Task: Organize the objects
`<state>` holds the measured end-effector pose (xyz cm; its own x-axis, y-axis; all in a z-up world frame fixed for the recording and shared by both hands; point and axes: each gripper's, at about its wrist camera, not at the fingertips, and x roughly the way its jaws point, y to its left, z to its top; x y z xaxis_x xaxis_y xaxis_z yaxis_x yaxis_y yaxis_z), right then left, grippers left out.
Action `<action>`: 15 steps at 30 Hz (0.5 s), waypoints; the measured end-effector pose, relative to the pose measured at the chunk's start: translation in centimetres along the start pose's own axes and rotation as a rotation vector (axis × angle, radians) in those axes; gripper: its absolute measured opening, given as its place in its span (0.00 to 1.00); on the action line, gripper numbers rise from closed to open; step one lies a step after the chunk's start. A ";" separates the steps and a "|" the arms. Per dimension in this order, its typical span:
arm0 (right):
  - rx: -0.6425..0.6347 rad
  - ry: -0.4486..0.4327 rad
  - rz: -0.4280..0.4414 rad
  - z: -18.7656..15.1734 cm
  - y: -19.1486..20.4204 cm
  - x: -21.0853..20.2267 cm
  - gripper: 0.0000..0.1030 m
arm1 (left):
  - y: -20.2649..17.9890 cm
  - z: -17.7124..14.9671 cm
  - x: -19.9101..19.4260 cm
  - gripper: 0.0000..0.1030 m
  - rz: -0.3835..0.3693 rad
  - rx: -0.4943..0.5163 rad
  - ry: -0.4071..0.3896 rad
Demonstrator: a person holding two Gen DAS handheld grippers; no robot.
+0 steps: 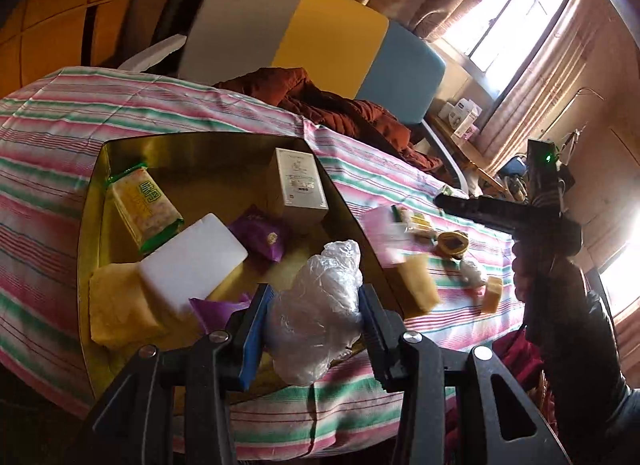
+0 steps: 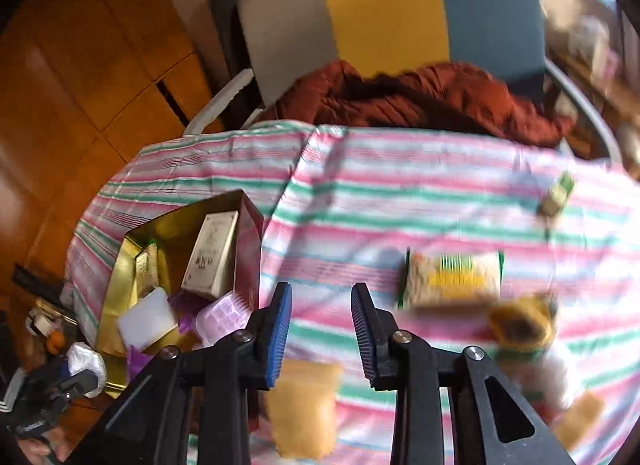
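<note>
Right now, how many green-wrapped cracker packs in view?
2. First pack lies inside the gold box, on its left side. Second pack lies on the striped cloth, right of the box. Others may be hidden under the box's contents.

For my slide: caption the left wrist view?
Left gripper holds a crumpled plastic bag above the gold tray.

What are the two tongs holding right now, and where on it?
The left tongs clamp a crumpled clear plastic bag across its middle, over the gold tray. The right tongs hold nothing; their jaws stand apart.
</note>
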<state>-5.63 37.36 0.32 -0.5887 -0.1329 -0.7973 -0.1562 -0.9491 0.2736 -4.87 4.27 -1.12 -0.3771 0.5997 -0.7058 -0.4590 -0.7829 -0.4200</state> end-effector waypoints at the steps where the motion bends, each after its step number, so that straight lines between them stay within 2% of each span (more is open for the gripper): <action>1: 0.005 0.002 -0.003 -0.3 -0.2 -0.1 0.30 | -0.1 -0.1 0.0 0.42 0.002 0.001 0.001; 6: -0.008 0.012 0.069 -1.3 0.2 -0.2 0.31 | -0.1 -0.8 0.1 0.42 0.006 -0.002 0.011; 8: -0.041 0.033 0.067 -1.6 0.8 0.3 0.37 | -0.2 -1.1 0.0 0.42 0.008 0.001 0.016; 11: -0.065 0.059 0.060 -1.7 1.7 1.4 0.38 | 0.0 -1.4 0.0 0.42 0.011 0.001 0.025; 12: -0.076 0.083 0.068 -1.8 2.0 2.0 0.40 | 0.1 -1.5 0.0 0.42 0.013 0.000 0.026; 14: -0.088 0.116 0.067 -1.9 2.5 3.4 0.52 | 0.3 -1.6 0.0 0.42 0.016 -0.005 0.029; 15: -0.088 0.133 0.070 -2.0 2.7 4.2 0.55 | 0.3 -1.6 0.0 0.42 0.018 -0.007 0.031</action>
<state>-6.94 33.67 -3.32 -0.4847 -0.2306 -0.8437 -0.0452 -0.9567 0.2874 -3.75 3.76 -2.21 -0.3603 0.5800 -0.7306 -0.4462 -0.7949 -0.4111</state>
